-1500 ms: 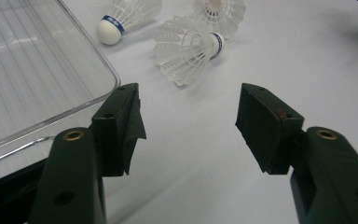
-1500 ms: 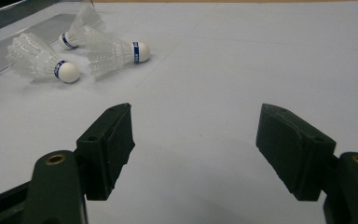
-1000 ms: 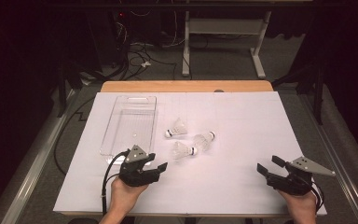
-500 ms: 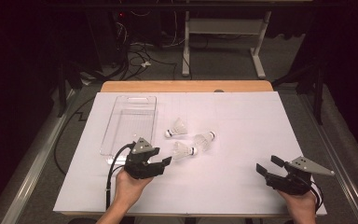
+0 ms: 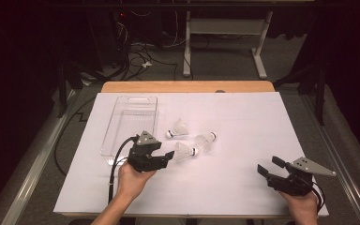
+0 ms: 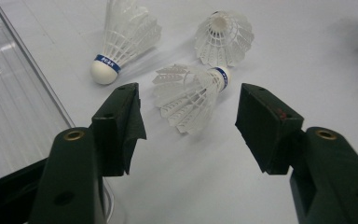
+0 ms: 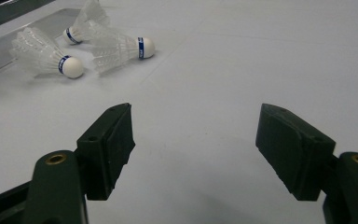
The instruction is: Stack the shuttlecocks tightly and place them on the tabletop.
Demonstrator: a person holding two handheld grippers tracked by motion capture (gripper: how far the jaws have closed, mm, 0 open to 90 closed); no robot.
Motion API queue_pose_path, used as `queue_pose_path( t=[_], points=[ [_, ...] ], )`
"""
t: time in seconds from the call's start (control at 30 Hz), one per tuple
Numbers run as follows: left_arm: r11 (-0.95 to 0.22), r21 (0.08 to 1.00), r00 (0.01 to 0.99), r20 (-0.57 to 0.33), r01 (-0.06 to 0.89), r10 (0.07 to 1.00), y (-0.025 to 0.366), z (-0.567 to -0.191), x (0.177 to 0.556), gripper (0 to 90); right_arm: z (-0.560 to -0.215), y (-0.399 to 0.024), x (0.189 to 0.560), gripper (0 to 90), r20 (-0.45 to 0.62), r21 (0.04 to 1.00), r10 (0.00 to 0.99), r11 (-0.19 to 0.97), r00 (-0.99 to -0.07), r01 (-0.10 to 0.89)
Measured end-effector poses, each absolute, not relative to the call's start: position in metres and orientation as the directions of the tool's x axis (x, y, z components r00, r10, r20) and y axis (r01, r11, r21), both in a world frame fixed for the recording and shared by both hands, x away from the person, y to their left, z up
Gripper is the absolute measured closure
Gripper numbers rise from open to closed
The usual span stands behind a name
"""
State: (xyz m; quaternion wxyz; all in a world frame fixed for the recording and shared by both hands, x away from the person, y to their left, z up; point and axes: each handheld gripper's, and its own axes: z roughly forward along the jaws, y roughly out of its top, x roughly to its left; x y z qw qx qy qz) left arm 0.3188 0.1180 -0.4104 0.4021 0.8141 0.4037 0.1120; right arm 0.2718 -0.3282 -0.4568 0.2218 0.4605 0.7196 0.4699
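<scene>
Three white shuttlecocks with blue bands lie mid-table: one at the back, one to the right, and the nearest on its side. My left gripper is open just left of that nearest one. In the left gripper view the gripper has its jaws wide apart, and the nearest shuttlecock lies just beyond them with its feathers toward me. The other two lie farther off. My right gripper stands open near the front right, holding nothing.
A clear plastic tray lies left of the shuttlecocks, its edge close by my left jaw. White paper covers the table, with a wooden edge at the back. Cables and a desk frame sit on the dark floor beyond.
My left gripper has moved forward and right, up to the nearest shuttlecock. The right gripper and the shuttlecocks have stayed in place.
</scene>
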Motion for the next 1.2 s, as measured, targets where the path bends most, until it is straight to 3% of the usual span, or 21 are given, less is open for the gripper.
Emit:
queue_pose_path(
  t=[1.2],
  points=[
    [-0.364,0.682,0.609,-0.152,0.635,0.778,0.092,-0.391,0.371,39.6,-0.457,-0.325,0.273,28.1,0.126,0.883,0.859,0.13,-0.496,0.451]
  ],
)
